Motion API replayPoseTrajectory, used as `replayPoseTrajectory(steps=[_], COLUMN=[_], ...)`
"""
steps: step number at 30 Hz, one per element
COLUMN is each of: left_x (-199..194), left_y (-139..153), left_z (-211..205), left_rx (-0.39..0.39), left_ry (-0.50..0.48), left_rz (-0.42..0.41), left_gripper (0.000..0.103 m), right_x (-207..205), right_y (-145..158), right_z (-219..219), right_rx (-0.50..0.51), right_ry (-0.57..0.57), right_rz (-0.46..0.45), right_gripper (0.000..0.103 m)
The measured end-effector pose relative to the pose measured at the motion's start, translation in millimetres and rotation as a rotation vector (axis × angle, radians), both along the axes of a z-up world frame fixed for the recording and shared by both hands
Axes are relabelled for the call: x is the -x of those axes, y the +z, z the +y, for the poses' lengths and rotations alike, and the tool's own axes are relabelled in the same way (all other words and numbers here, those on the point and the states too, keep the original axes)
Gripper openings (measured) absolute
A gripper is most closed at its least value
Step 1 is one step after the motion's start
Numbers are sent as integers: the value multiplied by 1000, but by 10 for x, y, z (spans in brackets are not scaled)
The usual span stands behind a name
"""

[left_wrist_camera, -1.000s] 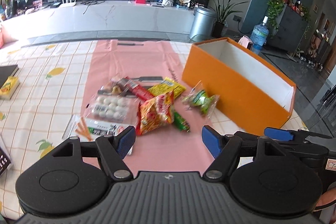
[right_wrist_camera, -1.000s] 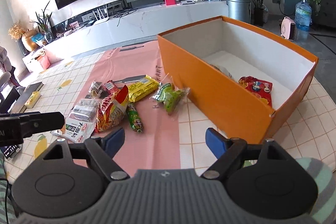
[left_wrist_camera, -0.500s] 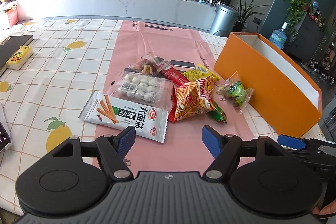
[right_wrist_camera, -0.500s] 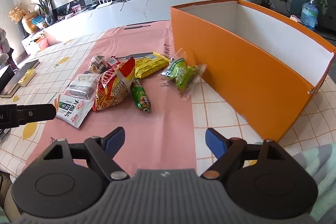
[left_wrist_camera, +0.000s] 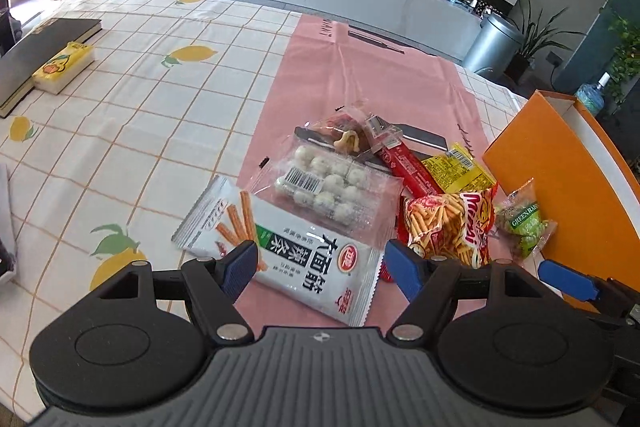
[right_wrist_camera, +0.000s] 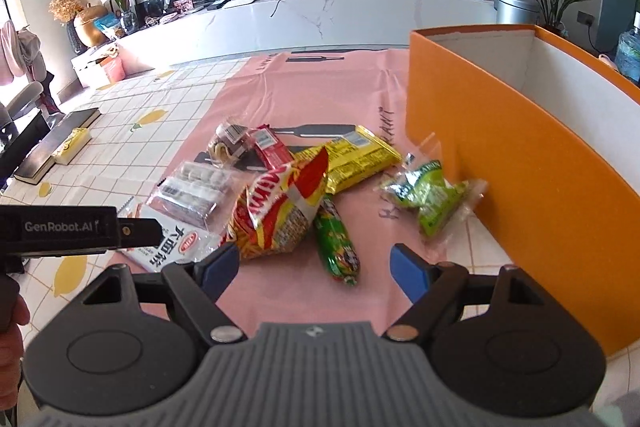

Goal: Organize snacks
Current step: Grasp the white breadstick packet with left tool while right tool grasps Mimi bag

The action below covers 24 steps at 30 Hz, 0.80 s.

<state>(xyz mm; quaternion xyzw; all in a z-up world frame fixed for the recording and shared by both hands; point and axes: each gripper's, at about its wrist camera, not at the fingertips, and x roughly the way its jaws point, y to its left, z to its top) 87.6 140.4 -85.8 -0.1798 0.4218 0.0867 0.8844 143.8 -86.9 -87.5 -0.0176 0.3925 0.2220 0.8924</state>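
Note:
A heap of snack packs lies on a pink mat [left_wrist_camera: 360, 75] [right_wrist_camera: 304, 95]. My left gripper [left_wrist_camera: 320, 265] is open, its blue pads straddling the near end of a white noodle-stick packet [left_wrist_camera: 288, 247] [right_wrist_camera: 176, 247]. Behind it lie a clear pack of white balls [left_wrist_camera: 332, 187], a red bar [left_wrist_camera: 404, 163], a yellow pack [left_wrist_camera: 460, 167] [right_wrist_camera: 356, 159] and a red-yellow crisps bag [left_wrist_camera: 452, 223] [right_wrist_camera: 280, 211]. My right gripper [right_wrist_camera: 314, 267] is open just short of a green sausage-shaped pack [right_wrist_camera: 336, 243]. A green candy bag [right_wrist_camera: 432, 195] [left_wrist_camera: 524, 223] lies beside the orange box [right_wrist_camera: 520, 163] [left_wrist_camera: 560, 171].
A black book [left_wrist_camera: 36, 55] [right_wrist_camera: 60, 143] and a yellow packet [left_wrist_camera: 64, 67] lie at the left on the checked tablecloth [left_wrist_camera: 140, 131]. The left gripper's body [right_wrist_camera: 72, 227] juts in at the left of the right wrist view. A white counter [right_wrist_camera: 320, 15] runs behind the table.
Both grippers have come down and closer to the snack heap. The left one swung left and now straddles the white packet. The box's inside has dropped out of the right view.

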Motion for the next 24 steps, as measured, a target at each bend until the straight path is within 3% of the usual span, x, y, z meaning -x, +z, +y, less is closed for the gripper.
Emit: replayPoseTrajectory(steps=[8, 11, 14, 20, 24], left_x=[-240, -237, -194, -160, -195], left_y=[-26, -70, -136, -225, -220], left_z=[83, 93, 106, -77, -47], left_rx=[-22, -51, -66, -176, -145], left_ry=[-20, 5, 60, 86, 160], left_rz=[-21, 12, 56, 125, 126], left_gripper=[85, 86, 85, 86, 90], right_x=[-292, -329, -325, -212, -130], right_y=[-79, -113, -150, -153, -143], right_z=[198, 217, 208, 150, 65], right_rx=[-11, -31, -60, -64, -60], right_ry=[20, 32, 51, 45, 39], right_rz=[-1, 6, 15, -5, -26], right_gripper=[73, 64, 45, 34, 32])
